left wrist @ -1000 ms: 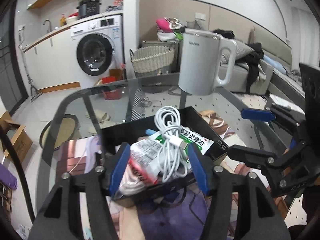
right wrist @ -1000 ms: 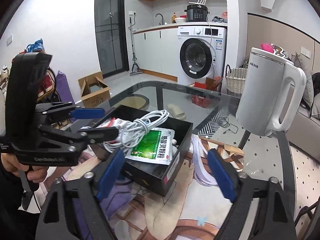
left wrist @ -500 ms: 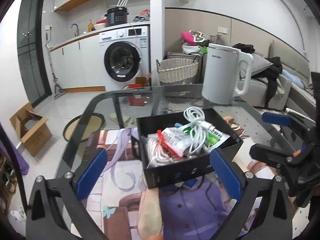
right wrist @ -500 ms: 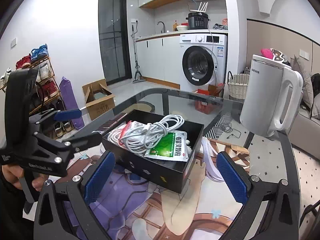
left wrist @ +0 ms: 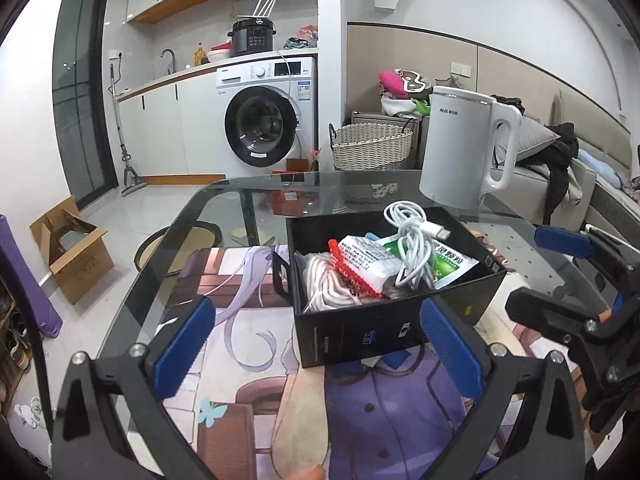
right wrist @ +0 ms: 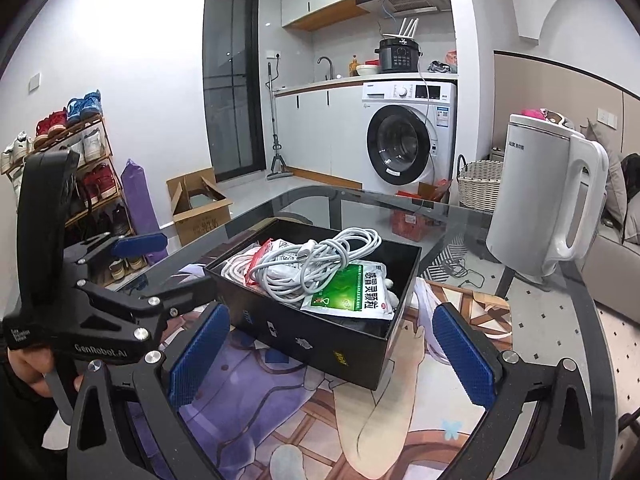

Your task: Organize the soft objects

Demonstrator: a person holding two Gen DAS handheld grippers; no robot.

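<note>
A black box [left wrist: 360, 332] [right wrist: 320, 340] sits on the printed mat on the glass table. In it lie a coiled white cable [left wrist: 412, 240] [right wrist: 316, 260], a green medicine sachet [left wrist: 452, 264] [right wrist: 352, 292], a red-edged white packet [left wrist: 360, 260] [right wrist: 264, 252] and a pale striped bundle [left wrist: 324, 284]. My left gripper [left wrist: 316, 344] is open and empty, just in front of the box. My right gripper [right wrist: 332, 348] is open and empty, at the box's near side. Each gripper shows in the other's view [left wrist: 568, 280] [right wrist: 136, 264].
A white electric kettle [left wrist: 464, 152] [right wrist: 540, 196] stands on the glass table [left wrist: 248, 196] behind the box. Beyond the table are a washing machine [left wrist: 264, 120], a wicker basket [left wrist: 372, 148], a cardboard box [left wrist: 72, 252] on the floor and a sofa [left wrist: 568, 176].
My left gripper let go of the packets and cable in the box, opened wide and pulled back. My right gripper also drew back and opened a little wider.
</note>
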